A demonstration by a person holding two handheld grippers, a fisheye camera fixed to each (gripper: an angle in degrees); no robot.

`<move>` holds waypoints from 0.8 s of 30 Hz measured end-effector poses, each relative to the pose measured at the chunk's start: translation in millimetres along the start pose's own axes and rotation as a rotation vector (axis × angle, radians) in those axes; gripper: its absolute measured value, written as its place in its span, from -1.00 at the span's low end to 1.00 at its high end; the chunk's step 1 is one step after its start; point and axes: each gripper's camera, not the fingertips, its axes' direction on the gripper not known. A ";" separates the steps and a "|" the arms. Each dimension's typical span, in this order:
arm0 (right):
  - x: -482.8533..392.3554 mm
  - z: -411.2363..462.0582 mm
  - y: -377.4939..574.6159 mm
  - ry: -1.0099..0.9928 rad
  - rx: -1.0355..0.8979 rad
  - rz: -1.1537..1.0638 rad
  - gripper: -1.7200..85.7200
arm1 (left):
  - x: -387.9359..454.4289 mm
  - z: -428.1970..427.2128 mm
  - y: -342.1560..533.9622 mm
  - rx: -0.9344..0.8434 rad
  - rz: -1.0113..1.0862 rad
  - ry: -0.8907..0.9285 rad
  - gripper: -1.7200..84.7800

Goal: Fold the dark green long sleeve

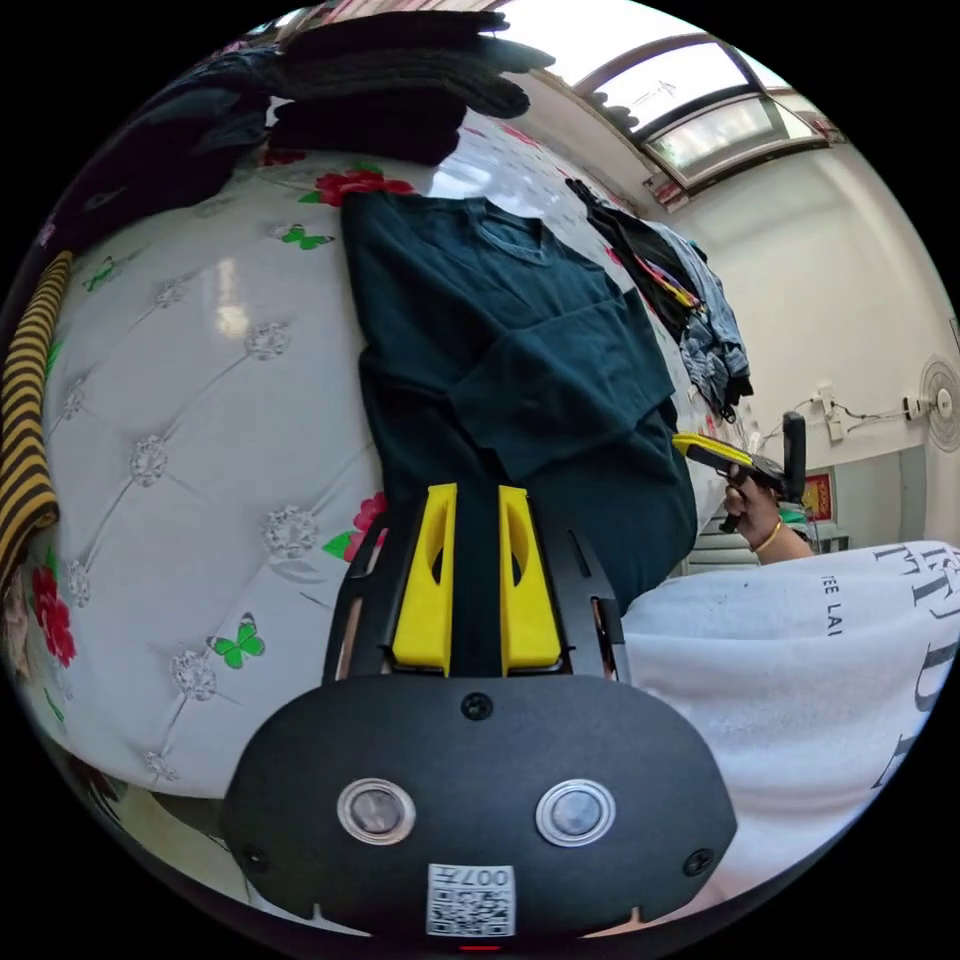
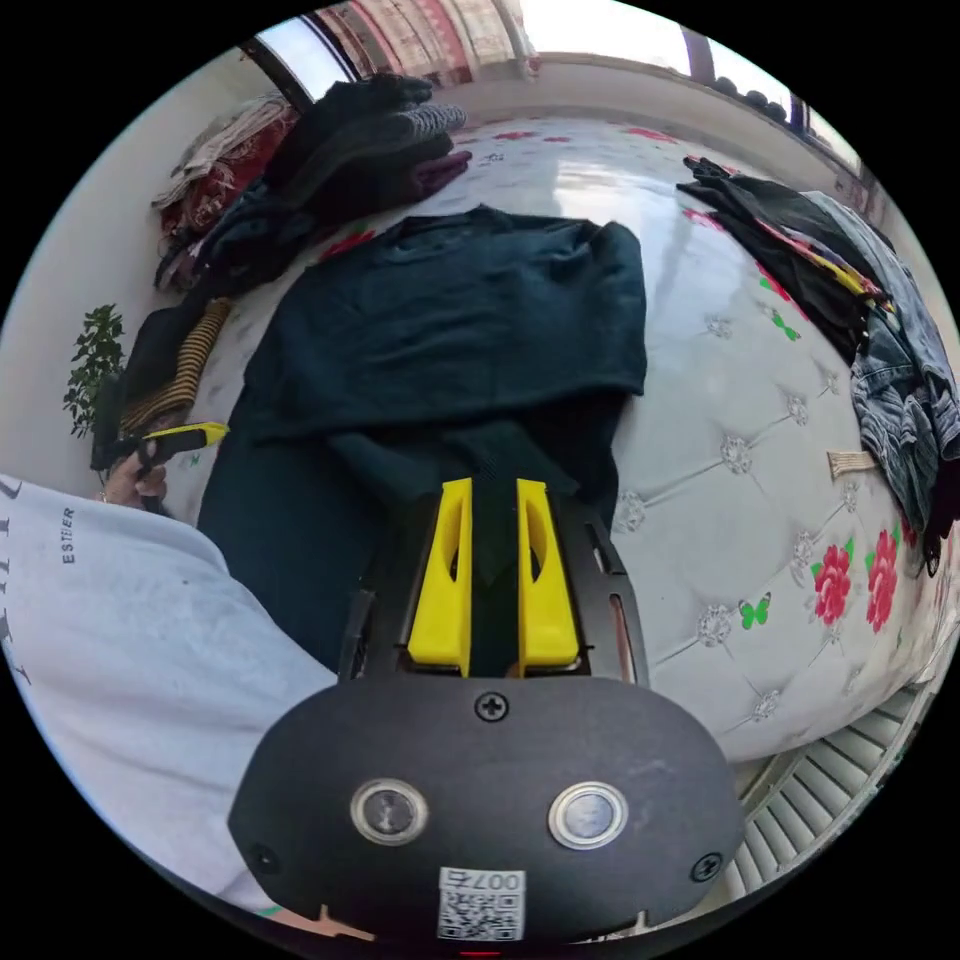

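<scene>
Dark green long sleeve (image 1: 500,370), on mattress (image 1: 200,420), sleeves folded in. Left tongs (image 1: 476,500), right tongs (image 2: 492,495): apparently both clamped on hem, at 6 o'clock. Lift evenly toward collar, 12 o'clock.

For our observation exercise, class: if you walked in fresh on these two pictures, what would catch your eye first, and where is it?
The dark green long sleeve lies spread on the white floral bed cover, one sleeve folded across its body. In each view a yellow-jawed claw sits close over its lower cloth: the left claw and the right claw. Piles of other clothes lie along the bed's edges.
</scene>
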 end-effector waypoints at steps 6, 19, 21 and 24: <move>14.7 21.6 -0.3 0.068 -0.092 0.112 -0.84 | 6.0 3.7 29.0 -0.067 0.010 -0.069 -0.79; 91.2 -3.0 174.1 -0.207 -0.269 0.303 -0.78 | 7.3 -16.5 161.6 -0.154 -0.152 -0.085 -0.74; 84.6 10.2 169.1 -0.227 -0.301 0.252 -0.79 | 26.1 -6.9 150.4 -0.165 -0.089 -0.063 -0.74; 77.2 27.0 146.5 -0.233 -0.362 0.173 -0.86 | 53.9 14.3 120.0 -0.239 -0.003 -0.130 -0.85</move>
